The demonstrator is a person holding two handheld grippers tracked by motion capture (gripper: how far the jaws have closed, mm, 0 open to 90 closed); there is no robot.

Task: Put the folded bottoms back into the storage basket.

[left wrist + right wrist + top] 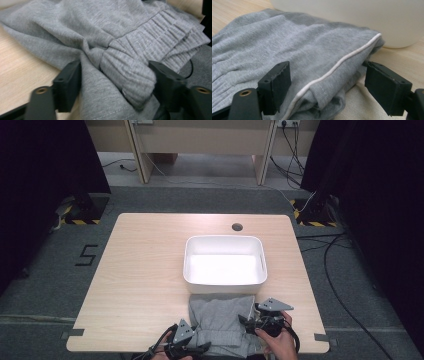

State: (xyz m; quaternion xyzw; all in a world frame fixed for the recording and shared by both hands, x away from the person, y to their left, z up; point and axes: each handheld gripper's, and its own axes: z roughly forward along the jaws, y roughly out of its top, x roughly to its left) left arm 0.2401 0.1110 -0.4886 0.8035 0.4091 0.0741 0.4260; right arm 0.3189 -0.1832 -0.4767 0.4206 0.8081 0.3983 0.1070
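Note:
A grey knit garment [220, 320] lies folded at the table's near edge, just in front of a white tub [186, 265]. My left gripper [197, 347] is at the garment's near left corner. In the left gripper view its jaws [116, 82] squeeze a bunched fold of the ribbed waistband [130, 72]. My right gripper [247, 322] is at the garment's right side. In the right gripper view its jaws [327, 82] stand wide around the thick folded edge with white piping [342, 62], both pads against the cloth. A hand holds each gripper.
The white tub [337, 15] is empty and sits right behind the garment. The wooden table [145, 270] has a cable hole [237, 227] near its far edge. Cables trail on the floor at the right. A beige cloth surface [359, 105] shows under the right gripper.

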